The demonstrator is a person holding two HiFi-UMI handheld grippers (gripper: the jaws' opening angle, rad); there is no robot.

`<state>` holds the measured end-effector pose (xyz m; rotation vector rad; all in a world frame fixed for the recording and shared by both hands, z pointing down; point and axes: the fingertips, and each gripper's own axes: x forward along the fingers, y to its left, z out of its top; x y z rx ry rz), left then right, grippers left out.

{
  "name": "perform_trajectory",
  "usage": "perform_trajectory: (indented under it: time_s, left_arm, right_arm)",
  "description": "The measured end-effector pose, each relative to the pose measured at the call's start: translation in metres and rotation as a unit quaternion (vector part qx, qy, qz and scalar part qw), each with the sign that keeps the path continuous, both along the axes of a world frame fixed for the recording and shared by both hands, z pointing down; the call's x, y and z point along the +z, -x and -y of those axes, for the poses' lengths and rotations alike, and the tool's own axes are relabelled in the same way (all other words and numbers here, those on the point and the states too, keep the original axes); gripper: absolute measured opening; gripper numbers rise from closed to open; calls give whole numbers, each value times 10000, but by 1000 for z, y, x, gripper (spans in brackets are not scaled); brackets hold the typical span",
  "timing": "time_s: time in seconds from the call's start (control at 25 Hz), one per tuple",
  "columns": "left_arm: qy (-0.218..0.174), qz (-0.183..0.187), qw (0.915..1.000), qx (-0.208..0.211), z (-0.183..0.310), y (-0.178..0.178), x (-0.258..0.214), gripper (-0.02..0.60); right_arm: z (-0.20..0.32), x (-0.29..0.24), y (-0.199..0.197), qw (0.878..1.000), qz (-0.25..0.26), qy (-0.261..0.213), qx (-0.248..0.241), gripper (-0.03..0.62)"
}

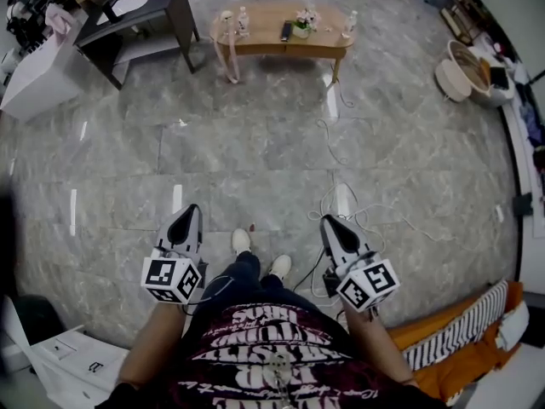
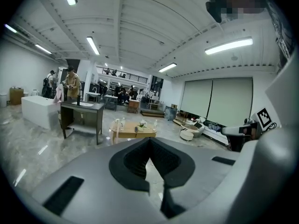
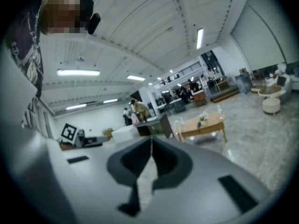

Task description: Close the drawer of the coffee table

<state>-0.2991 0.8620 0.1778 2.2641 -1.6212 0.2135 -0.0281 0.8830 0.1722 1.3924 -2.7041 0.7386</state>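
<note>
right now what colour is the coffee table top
Light tan wood coffee table, clearest in the head view.

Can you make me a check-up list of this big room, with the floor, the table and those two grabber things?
Surface: shiny grey stone floor.
Job's things: wooden coffee table far across the floor; drawer cannot be made out.
Clutter: bottles and a small plant on the tabletop.
Grippers: left gripper and right gripper both shut, empty.
Cables: thin cable snaking over the floor.
Surroundings: dark desk, orange sofa, people beyond.
</note>
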Motion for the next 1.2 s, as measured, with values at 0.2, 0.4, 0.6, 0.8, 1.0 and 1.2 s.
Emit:
perform_trajectory:
  time_s: [0.2,0.4,0.6,0.8,1.0,1.2]
  left_arm:
    - [-87,-428,9990,-15,38,17,-13,21]
    - [-442,-399,9981,138,82,39,-34,21]
    - [-703,-695,9947,272,131,46,-58,21]
    - [-850,-725,9918,626,155,61,-65,21]
    - [-418,-1128,9904,681,163,61,-33,21]
    - [-250,-1021,9899,954,172,52,-18,21]
  right_arm:
    - [24,-6,24,10000,-75,-34,-33,35]
    - [55,-20,58,9996,-32,-245,-122,35]
    - [89,-38,77,9988,-151,-453,-69,35]
    - [104,-45,98,9982,-205,-532,188,35]
    - [107,-40,105,9981,-416,-374,259,35]
    - [124,-41,107,9980,-439,-273,370,35]
